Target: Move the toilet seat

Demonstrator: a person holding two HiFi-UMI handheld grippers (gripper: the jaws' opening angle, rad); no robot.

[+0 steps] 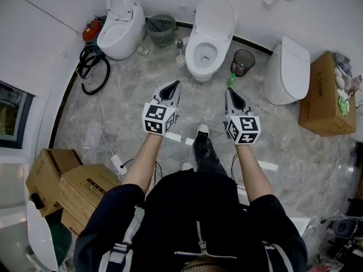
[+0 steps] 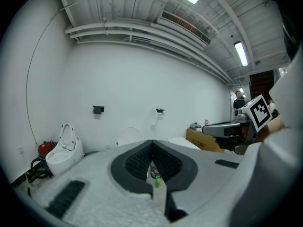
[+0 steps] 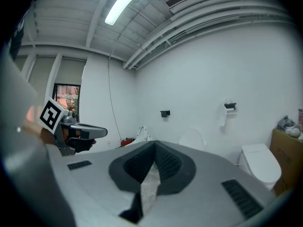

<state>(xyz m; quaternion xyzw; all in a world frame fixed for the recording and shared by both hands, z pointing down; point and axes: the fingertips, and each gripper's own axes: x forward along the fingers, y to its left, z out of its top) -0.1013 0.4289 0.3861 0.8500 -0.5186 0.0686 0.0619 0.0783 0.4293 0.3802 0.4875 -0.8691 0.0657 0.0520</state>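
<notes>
A white toilet (image 1: 210,38) stands against the far wall with its lid (image 1: 215,11) raised and the bowl open. In the left gripper view the lid (image 2: 129,135) shows just above the jaws, and in the right gripper view the lid (image 3: 191,137) rises behind them. My left gripper (image 1: 174,85) and right gripper (image 1: 229,90) hover side by side over the floor, a short way in front of the bowl and apart from it. Both are shut with nothing between the jaws. The left gripper (image 2: 152,143) and the right gripper (image 3: 154,145) point roughly level at the wall.
A second toilet (image 1: 119,30) with its seat up stands at the left, a closed one (image 1: 288,69) at the right. Around the middle toilet are a green basket (image 1: 161,29), a black bin (image 1: 243,61), a green bottle (image 1: 231,79) and a brush (image 1: 180,50). Cardboard boxes (image 1: 326,95) and cables lie around.
</notes>
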